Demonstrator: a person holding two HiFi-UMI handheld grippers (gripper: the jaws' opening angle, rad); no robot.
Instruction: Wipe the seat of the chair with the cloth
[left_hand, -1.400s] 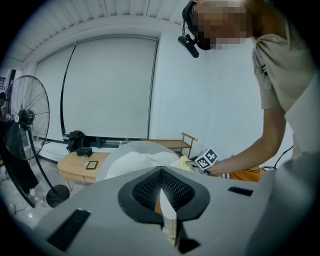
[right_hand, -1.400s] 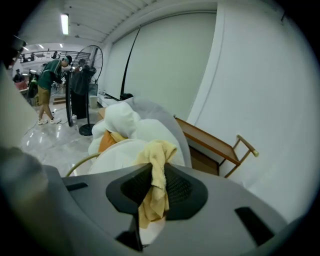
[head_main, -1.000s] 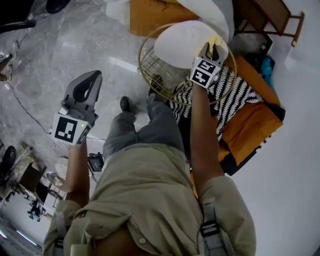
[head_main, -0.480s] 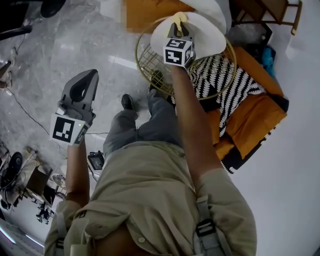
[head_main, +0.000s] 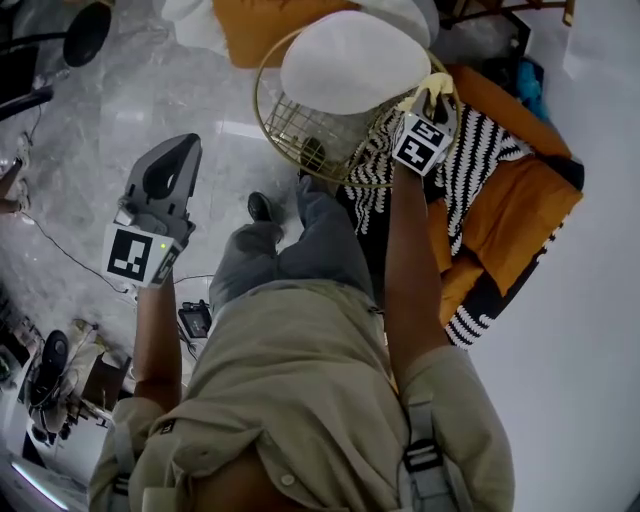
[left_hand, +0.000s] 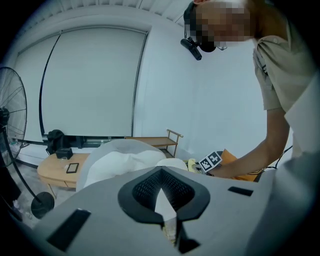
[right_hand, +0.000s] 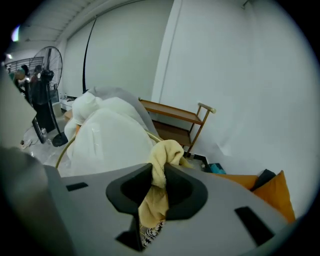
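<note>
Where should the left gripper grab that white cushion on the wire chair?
Probably pinch the white cushion at its left rim, coming from the left: that edge looks thin and overhangs the wire chair's mesh, and the right gripper crowds the right.

It seems a furnished living space, not a workshop: grey marble floor (head_main: 150, 90), plain white walls (right_hand: 240, 75), a wire chair (head_main: 300, 130), orange cushions (head_main: 520, 225), a low wooden table (left_hand: 52, 172), a standing fan (right_hand: 50, 62).
</note>
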